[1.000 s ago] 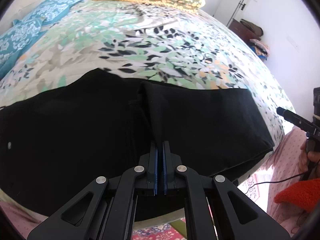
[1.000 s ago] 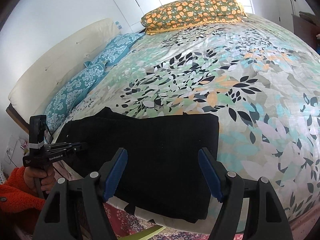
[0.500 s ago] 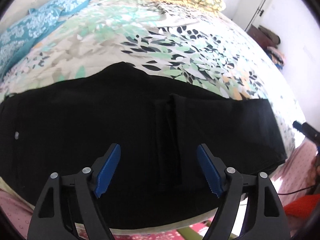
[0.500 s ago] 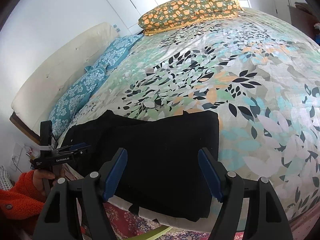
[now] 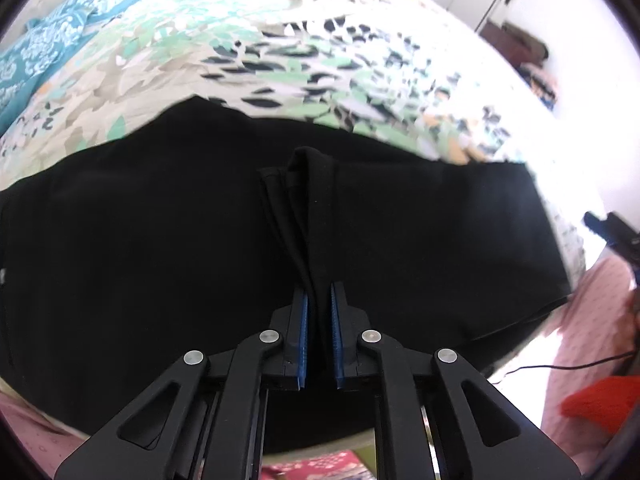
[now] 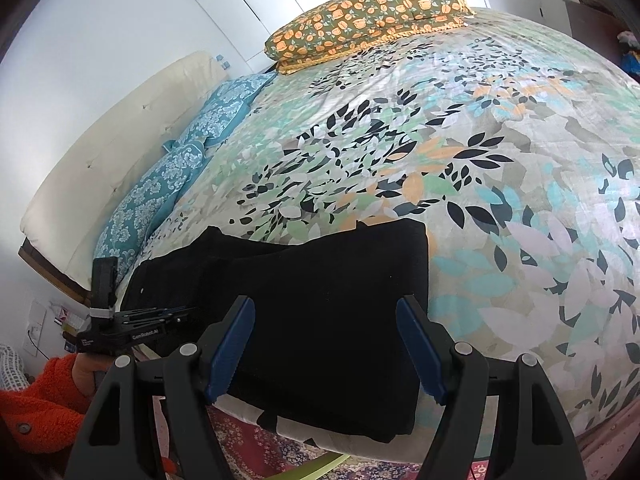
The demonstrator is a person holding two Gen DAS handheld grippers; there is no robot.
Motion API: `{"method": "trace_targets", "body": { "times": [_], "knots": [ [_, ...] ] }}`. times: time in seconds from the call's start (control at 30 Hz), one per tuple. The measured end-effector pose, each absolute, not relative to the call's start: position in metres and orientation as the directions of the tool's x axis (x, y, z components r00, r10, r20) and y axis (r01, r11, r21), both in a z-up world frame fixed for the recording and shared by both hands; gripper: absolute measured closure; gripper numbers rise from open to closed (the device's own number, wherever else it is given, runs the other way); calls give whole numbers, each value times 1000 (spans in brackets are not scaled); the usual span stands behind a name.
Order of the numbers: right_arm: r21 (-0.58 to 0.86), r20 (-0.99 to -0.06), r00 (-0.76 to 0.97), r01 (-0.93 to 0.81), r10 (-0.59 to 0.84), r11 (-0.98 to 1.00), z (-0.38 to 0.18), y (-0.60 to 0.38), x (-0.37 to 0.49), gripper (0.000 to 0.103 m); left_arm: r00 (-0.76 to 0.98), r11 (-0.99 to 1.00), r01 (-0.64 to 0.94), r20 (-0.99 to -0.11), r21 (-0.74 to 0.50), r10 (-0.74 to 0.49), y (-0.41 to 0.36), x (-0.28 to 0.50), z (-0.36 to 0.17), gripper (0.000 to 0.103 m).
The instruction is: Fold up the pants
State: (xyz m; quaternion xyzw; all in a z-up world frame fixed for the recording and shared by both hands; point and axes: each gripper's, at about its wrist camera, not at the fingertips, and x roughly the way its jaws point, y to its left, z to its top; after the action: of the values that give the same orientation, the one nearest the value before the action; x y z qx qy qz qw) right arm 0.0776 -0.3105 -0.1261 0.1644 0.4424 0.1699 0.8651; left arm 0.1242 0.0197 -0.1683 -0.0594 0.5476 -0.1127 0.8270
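Note:
Black pants point(image 5: 160, 240) lie folded along the near edge of the bed, also seen in the right wrist view point(image 6: 332, 300). My left gripper point(image 5: 319, 304) is shut on a raised ridge of the pants' fabric near their middle; the pinched fold runs away from the blue pads. It shows from the side in the right wrist view point(image 6: 176, 314), at the pants' left end. My right gripper point(image 6: 326, 344) is open and empty, hovering over the near right part of the pants, not touching them.
The bed has a leaf-print cover point(image 6: 480, 140). Teal pillows point(image 6: 168, 192) and an orange floral pillow point(image 6: 368, 12) lie at the far side. A cream headboard point(image 6: 100, 168) stands left. A patterned rug point(image 6: 248, 440) lies below the bed edge.
My left gripper was shut and empty, opened over the pants, and has now closed on a fold of fabric. My right gripper has stayed open with little movement.

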Motion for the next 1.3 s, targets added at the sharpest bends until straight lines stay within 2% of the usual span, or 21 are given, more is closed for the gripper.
{"method": "trace_targets", "body": {
  "times": [0.1, 0.27, 0.33, 0.43, 0.63, 0.77, 0.83, 0.9, 0.93, 1.03, 1.17, 1.3],
  "knots": [
    [415, -701, 569, -164, 430, 895, -117, -313, 81, 30, 397, 971, 102, -886, -218, -240, 32, 119, -160, 95],
    [441, -715, 502, -217, 487, 871, -126, -300, 110, 27, 350, 980, 68, -916, -186, -198, 36, 129, -182, 94],
    [466, -751, 434, -187, 498, 865, -153, -296, 126, 25, 351, 981, 78, -916, -176, -192, 34, 129, -182, 94],
    [485, -847, 239, -22, 475, 874, -217, -302, 150, 26, 351, 981, 79, -915, -180, -196, 35, 126, -182, 93],
    [729, -638, 417, 56, 648, 682, -164, -348, 145, 26, 352, 979, 68, -914, -191, -203, 37, 127, -182, 93],
    [817, -552, 360, 55, 752, 574, -152, -343, 135, 21, 345, 981, 66, -918, -184, -196, 36, 131, -184, 92],
    [818, -568, 283, 83, 773, 570, -171, -329, 127, 21, 344, 980, 64, -918, -188, -198, 37, 130, -184, 92],
    [762, -648, 187, 153, 738, 630, -205, -323, 115, 21, 345, 980, 61, -917, -192, -201, 37, 129, -184, 92],
    [760, -650, 190, 163, 735, 630, -215, -324, 110, 25, 345, 979, 60, -916, -195, -204, 38, 129, -184, 91],
    [785, -619, 234, 190, 750, 589, -202, -334, 113, 27, 348, 980, 62, -916, -189, -199, 37, 128, -184, 91],
    [740, -651, 307, 53, 694, 671, -153, -330, 136, 26, 342, 981, 60, -919, -185, -194, 36, 130, -186, 90],
    [750, -630, 348, 39, 694, 660, -153, -328, 169, 21, 343, 980, 58, -918, -191, -199, 38, 129, -185, 89]
  ]
}}
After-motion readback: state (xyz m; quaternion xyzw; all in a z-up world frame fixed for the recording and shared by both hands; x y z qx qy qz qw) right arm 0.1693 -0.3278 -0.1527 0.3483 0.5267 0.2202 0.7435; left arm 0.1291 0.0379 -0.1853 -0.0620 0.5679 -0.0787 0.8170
